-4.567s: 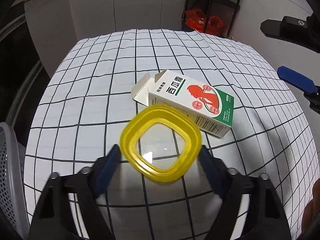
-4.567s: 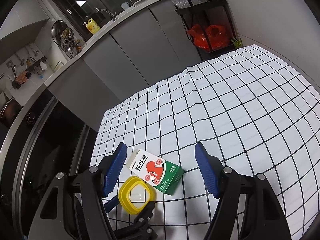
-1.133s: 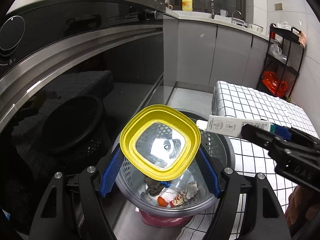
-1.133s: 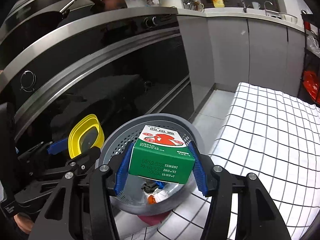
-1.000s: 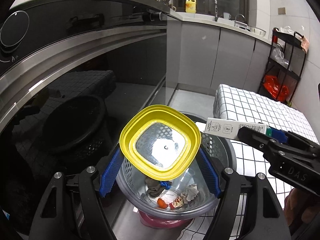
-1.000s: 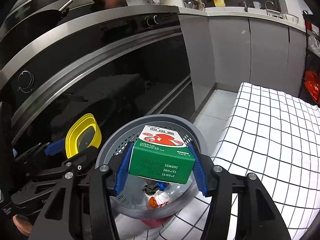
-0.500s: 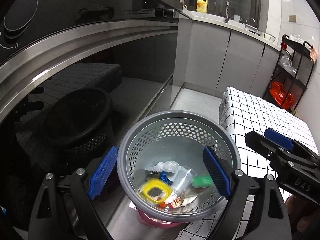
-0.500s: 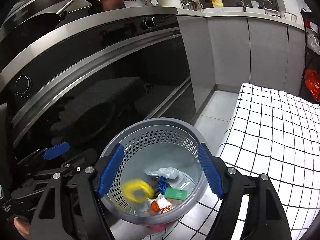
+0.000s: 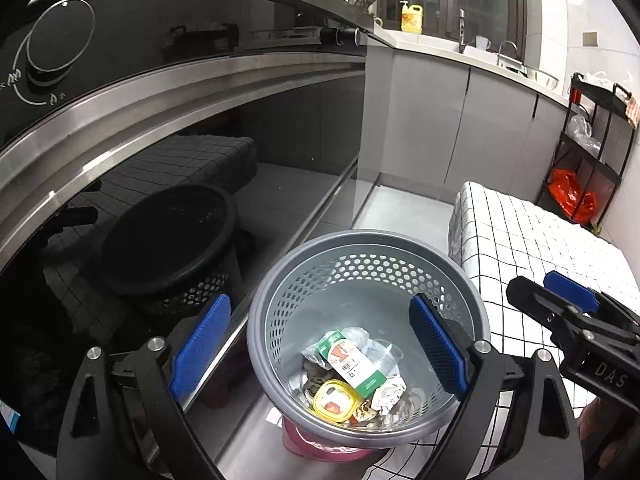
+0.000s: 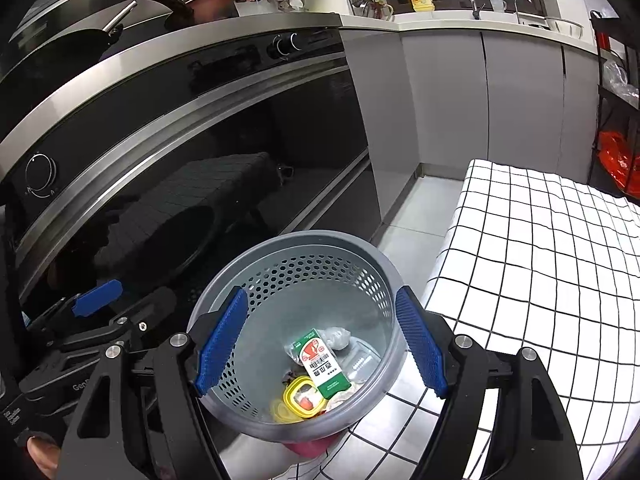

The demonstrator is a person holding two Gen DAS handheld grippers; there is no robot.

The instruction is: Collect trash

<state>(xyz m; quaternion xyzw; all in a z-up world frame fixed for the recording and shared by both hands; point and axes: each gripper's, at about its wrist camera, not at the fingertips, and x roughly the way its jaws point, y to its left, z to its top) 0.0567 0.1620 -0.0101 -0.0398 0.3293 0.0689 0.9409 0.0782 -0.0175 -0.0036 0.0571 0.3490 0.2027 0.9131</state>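
Observation:
A grey perforated waste basket [image 9: 280, 280] stands on the floor beside the checked table. Inside lie the yellow lid [image 9: 335, 399], the green and white carton [image 9: 352, 366], a clear cup and crumpled wrappers. My left gripper [image 9: 320, 344] is open and empty, held over the basket. My right gripper [image 10: 320, 340] is also open and empty above the basket [image 10: 256, 272]; the carton [image 10: 322, 364] and the lid [image 10: 298, 396] show between its fingers. The right gripper also shows in the left wrist view [image 9: 568, 292], and the left gripper in the right wrist view [image 10: 98, 292].
A dark glass oven front [image 9: 160, 184] rises close on the left. The checked tablecloth [image 9: 532, 248] lies to the right of the basket. Grey cabinets [image 10: 480, 100] stand behind, and a black rack with a red bag [image 9: 572, 196] is at far right. A pink object [image 9: 316, 446] sits under the basket.
Both grippers opened: the yellow lid and the carton dropped from them into the basket and have settled there. Both grippers stay above the basket.

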